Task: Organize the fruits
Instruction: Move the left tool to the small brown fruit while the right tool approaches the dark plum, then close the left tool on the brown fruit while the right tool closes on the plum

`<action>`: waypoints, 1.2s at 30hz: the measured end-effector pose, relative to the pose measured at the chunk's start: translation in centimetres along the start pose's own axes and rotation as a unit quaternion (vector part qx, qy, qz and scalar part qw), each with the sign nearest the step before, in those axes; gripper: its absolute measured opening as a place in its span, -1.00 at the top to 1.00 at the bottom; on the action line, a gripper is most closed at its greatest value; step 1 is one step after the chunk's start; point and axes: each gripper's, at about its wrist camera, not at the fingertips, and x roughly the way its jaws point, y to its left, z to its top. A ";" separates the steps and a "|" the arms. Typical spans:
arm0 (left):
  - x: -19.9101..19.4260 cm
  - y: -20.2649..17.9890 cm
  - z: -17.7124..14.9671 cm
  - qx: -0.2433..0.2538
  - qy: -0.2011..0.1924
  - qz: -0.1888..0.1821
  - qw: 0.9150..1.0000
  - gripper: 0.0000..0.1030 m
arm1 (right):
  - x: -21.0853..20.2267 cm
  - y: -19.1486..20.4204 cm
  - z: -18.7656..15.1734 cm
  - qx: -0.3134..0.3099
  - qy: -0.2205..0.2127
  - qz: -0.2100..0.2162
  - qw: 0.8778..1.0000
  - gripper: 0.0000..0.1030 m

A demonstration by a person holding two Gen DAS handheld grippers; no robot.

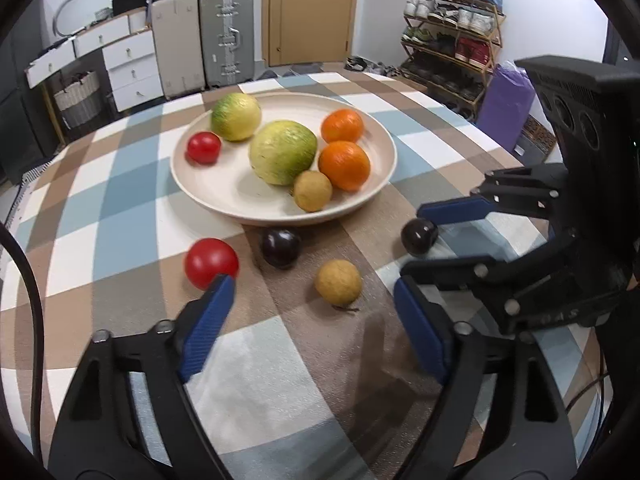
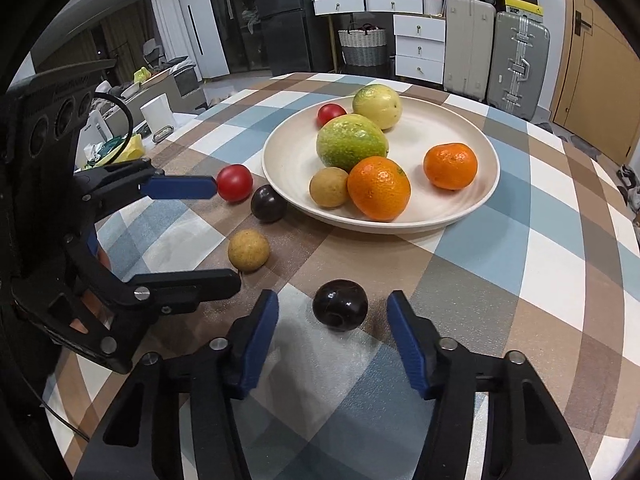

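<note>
Dark plum (image 2: 340, 307) sits between the spread right gripper (image 2: 332, 316) fingers, untouched; left gripper (image 1: 314, 312) gapes wide near the yellow fruit (image 1: 338, 282).

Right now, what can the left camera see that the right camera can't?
Only the left wrist view shows the shoe rack and a purple bag. Only the right wrist view shows the fridge and a white cup. Both show the plate holding six fruits, four fruits on the table, two suitcases, and both tongs open: the right tongs straddle a dark plum, the left tongs are near a tan fruit.
</note>
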 end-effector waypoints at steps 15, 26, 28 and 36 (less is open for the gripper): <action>1.2 0.2 0.0 -0.009 0.025 -0.021 0.999 -0.32 | -0.4 0.1 -0.1 -0.014 -0.014 0.000 1.000 0.46; 1.4 -0.1 0.2 -0.008 0.023 -0.024 0.999 -0.06 | -1.6 -0.7 0.5 0.012 -0.046 0.000 0.999 0.46; 1.4 -0.1 0.3 -0.010 0.023 -0.027 0.999 -0.02 | -1.5 -0.8 0.5 0.015 -0.045 0.001 0.999 0.46; 1.4 -0.6 0.3 0.000 0.022 -0.029 0.999 0.52 | -1.5 -0.6 0.6 0.015 -0.049 0.006 0.999 0.46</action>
